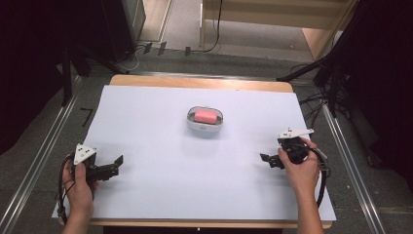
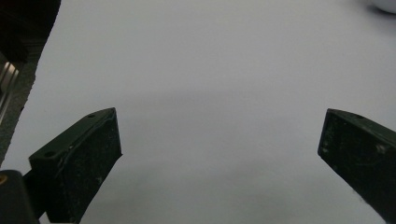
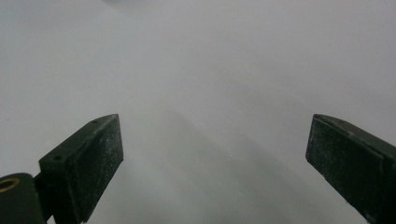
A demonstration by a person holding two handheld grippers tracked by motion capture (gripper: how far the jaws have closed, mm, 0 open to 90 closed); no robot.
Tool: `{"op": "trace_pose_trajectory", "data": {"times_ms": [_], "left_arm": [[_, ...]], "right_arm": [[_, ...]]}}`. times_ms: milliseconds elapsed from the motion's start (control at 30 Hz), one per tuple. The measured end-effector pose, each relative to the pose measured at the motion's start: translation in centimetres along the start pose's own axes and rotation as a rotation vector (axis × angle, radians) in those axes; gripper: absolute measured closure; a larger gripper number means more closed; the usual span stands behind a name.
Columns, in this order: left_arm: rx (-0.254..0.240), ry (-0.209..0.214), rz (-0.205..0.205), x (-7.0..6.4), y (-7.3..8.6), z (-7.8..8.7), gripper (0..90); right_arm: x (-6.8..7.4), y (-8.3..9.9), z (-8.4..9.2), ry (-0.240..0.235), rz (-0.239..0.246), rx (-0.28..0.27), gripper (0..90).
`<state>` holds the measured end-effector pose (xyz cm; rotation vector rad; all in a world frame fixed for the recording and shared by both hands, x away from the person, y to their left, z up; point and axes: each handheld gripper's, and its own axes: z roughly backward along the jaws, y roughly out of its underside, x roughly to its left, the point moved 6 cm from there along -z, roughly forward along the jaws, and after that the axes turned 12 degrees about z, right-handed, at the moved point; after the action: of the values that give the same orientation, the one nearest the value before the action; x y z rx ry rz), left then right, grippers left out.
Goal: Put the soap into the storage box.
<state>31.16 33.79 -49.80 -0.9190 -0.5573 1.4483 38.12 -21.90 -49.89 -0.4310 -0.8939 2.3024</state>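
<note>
A: High view, quick: pink soap [image 1: 205, 116] is sitting in a white dish [image 1: 205, 126], mid-desk, twd the far side. White sheet [image 1: 195, 165] is covering the desk [image 1: 195, 82].

B: And the hand-held grippers?

A: Left hand-held gripper [image 1: 118, 163] is sitting near the front-left corner, left hand [image 1: 78, 183] holding it. Right hand-held gripper [image 1: 265, 158] is near the front-right, right hand [image 1: 299, 165] wrapping it. Both well apart from the dish, pointing inward.

B: Jaws?

A: Hard to judge from above. Left gripper view is showing the left one [image 2: 219, 140] spread wide, released, nothing btwn, just sheet [image 2: 210, 70]; a white curved edge, prob. the dish [image 2: 385, 5], is peeking in top-right. Right gripper view: right one [image 3: 215, 140] also wide apart, released, plain sheet [image 3: 210, 70] ahead.
</note>
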Motion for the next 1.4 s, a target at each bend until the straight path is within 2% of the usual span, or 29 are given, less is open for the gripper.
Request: {"op": "trace_pose_trajectory", "data": {"times_ms": [600, 1000, 1267, 1400], "left_arm": [[-0.001, 0.0, -0.001, 0.0, 0.0, 0.0, 0.0], [-0.001, 0.0, -0.002, 0.0, 0.0, 0.0, 0.0], [-0.002, 0.0, -0.002, 0.0, 0.0, 0.0, 0.0], [-0.002, 0.0, -0.003, 0.0, 0.0, 0.0, 0.0]], "right_arm": [[0.2, 3.4, 1.7, 0.035, -0.09, -0.081, 4.4], [0.3, 6.5, 3.4, 0.071, -0.169, -0.145, 4.5], [0.2, 7.8, 4.4, 0.094, -0.192, -0.164, 4.5], [0.2, 8.6, 5.2, 0.107, -0.213, -0.191, 4.5]]}}
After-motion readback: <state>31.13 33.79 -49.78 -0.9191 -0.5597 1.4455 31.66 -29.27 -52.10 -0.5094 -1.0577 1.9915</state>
